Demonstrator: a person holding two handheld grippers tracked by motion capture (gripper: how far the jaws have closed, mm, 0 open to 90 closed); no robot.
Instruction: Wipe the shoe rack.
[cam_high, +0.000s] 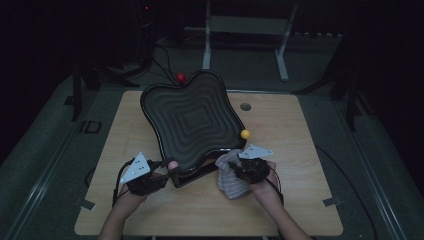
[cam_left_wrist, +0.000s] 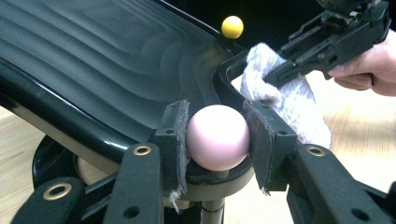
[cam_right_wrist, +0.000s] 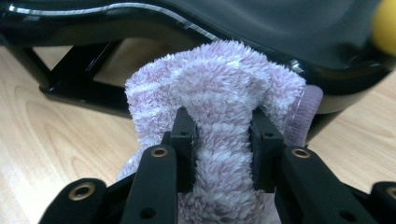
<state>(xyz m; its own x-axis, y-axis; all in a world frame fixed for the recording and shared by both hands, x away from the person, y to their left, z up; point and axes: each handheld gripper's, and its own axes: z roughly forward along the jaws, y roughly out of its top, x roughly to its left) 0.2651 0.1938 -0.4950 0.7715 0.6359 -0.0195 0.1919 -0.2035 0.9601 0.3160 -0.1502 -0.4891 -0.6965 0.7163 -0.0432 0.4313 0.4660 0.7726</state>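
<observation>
In the high view, a black ridged tray (cam_high: 192, 122) is seen standing on the wooden table (cam_high: 280, 210), tilted on a stand, with its long axis running from the near left corner to the far right. A red ball (cam_high: 180, 78) is seen at its far corner and a yellow ball (cam_high: 245, 134) at its right corner. The left tongs (cam_high: 167, 167) are held at the tray's near corner, and the right tongs (cam_high: 231, 166) at the near right edge, where a pale fluffy cloth (cam_high: 231, 184) is gripped.

In the left gripper view, a pink ball (cam_left_wrist: 217, 136) on the tray's near corner is clamped between the pads of the left tongs (cam_left_wrist: 217, 140). The tray's rim (cam_left_wrist: 56, 109) is seen sloping up to the left. The cloth (cam_left_wrist: 289, 100) is pressed against the rim just beside the pink ball, and the yellow ball (cam_left_wrist: 232, 26) is seen beyond it.

In the right gripper view, the cloth (cam_right_wrist: 222, 140) is pinched in the narrow right tongs (cam_right_wrist: 222, 149), bunched upward against the tray's underside edge (cam_right_wrist: 116, 21). The black stand (cam_right_wrist: 70, 88) is seen below on the table.
</observation>
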